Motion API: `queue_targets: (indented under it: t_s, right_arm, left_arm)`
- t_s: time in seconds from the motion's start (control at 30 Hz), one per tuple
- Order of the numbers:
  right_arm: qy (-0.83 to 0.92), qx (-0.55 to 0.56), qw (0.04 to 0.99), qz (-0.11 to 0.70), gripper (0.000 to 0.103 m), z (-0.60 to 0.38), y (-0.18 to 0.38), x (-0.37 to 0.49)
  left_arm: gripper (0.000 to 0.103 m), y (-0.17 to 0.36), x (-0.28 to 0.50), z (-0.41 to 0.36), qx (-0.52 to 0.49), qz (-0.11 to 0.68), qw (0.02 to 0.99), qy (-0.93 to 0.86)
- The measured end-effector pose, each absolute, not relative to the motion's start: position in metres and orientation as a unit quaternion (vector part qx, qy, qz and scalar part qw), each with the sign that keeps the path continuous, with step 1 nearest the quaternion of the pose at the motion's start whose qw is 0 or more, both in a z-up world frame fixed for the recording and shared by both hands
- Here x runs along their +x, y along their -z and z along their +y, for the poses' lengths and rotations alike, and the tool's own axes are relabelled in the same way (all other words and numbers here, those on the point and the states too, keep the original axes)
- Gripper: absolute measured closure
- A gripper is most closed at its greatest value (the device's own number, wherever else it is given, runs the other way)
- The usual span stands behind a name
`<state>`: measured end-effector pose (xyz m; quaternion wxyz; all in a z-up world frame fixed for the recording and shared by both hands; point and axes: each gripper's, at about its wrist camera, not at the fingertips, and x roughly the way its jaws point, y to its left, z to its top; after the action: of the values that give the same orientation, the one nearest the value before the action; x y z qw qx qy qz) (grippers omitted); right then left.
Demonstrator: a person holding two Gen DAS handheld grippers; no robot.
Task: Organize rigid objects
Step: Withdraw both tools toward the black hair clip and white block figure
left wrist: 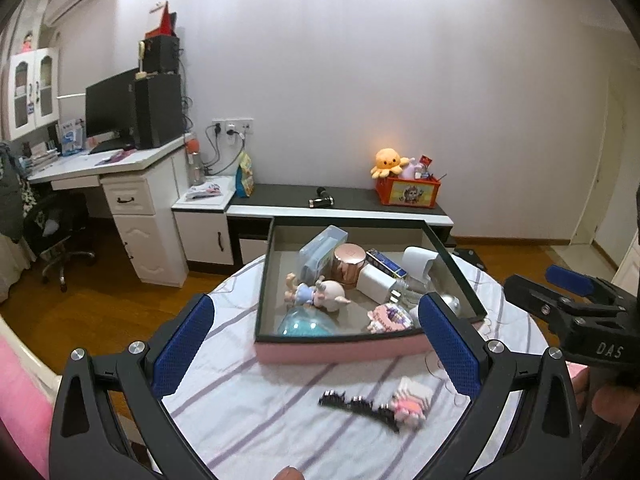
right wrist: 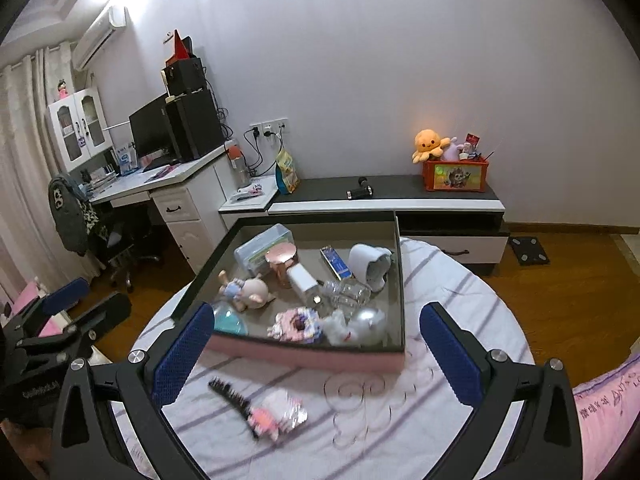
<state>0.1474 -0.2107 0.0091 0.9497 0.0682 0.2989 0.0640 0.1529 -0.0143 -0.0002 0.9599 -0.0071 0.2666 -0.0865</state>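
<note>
Your left gripper (left wrist: 316, 344) and your right gripper (right wrist: 316, 350) both stand with jaws wide apart and nothing between the pads. Just below them on the striped cloth (left wrist: 248, 396) lies a black comb (right wrist: 232, 398) touching a pink hair clip (right wrist: 276, 414), both outside the box. Beyond sits the pink-sided box (left wrist: 340, 350), holding a pig figurine (left wrist: 320, 294), a copper-lidded jar (left wrist: 350, 266), a white bottle (right wrist: 370, 266) lying on its side and a teal ball (right wrist: 228, 320).
</note>
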Motion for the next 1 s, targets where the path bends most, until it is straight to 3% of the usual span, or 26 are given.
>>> queue_targets:
  t_s: [0.47, 1.0]
  right_arm:
    - [-0.068, 0.075, 0.949, 0.298, 0.0, -0.214, 0.002, 0.057]
    - [-0.075, 0.075, 0.945, 0.31, 0.0, -0.211, 0.016, 0.042]
  left_arm:
    - [0.0, -0.01, 0.064, 0.002, -0.019, 0.248, 0.967, 0.063]
    - [0.0, 0.009, 0.042, 0.01, -0.025, 0.272, 0.961, 0.048]
